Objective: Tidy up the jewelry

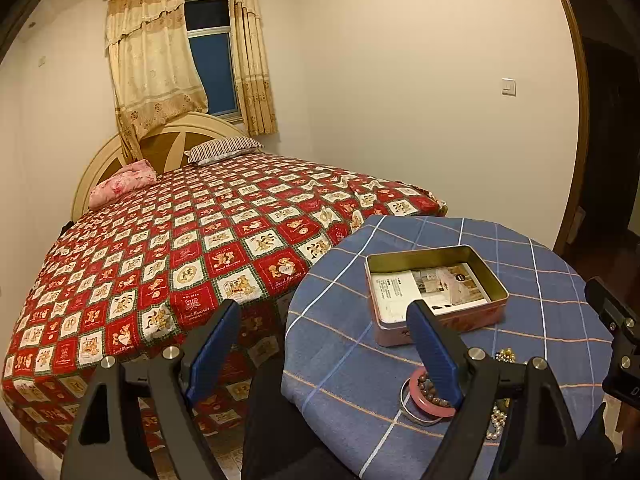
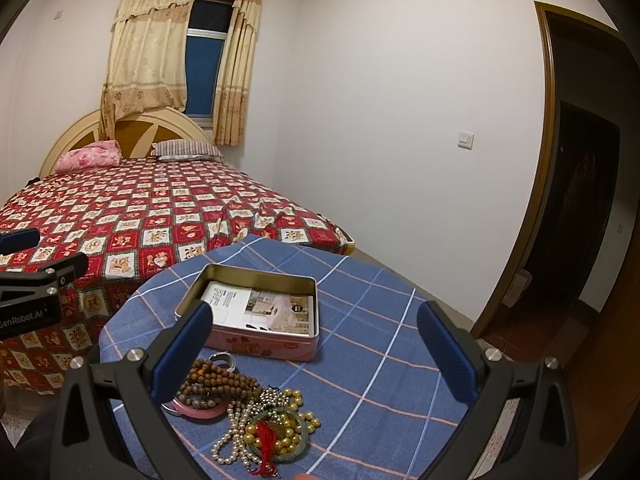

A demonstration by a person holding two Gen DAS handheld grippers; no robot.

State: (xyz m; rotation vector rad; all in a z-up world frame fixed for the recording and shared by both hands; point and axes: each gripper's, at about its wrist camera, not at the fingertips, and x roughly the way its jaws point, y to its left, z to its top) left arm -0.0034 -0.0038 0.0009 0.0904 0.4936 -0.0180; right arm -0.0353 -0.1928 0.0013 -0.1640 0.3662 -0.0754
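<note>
Both spread wide, gripping nothing: left gripper (image 1: 326,344) and right gripper (image 2: 316,350) over jewelry pile (image 2: 256,412) near table's (image 2: 380,360) front edge, tin (image 2: 256,312) mid-table.

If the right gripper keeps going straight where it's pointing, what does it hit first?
Probably the open pink metal tin, or the blue checked tablecloth just beside it. The open right gripper tilts slightly downward toward that spot, passing above the jewelry pile. Depth is uncertain.
</note>
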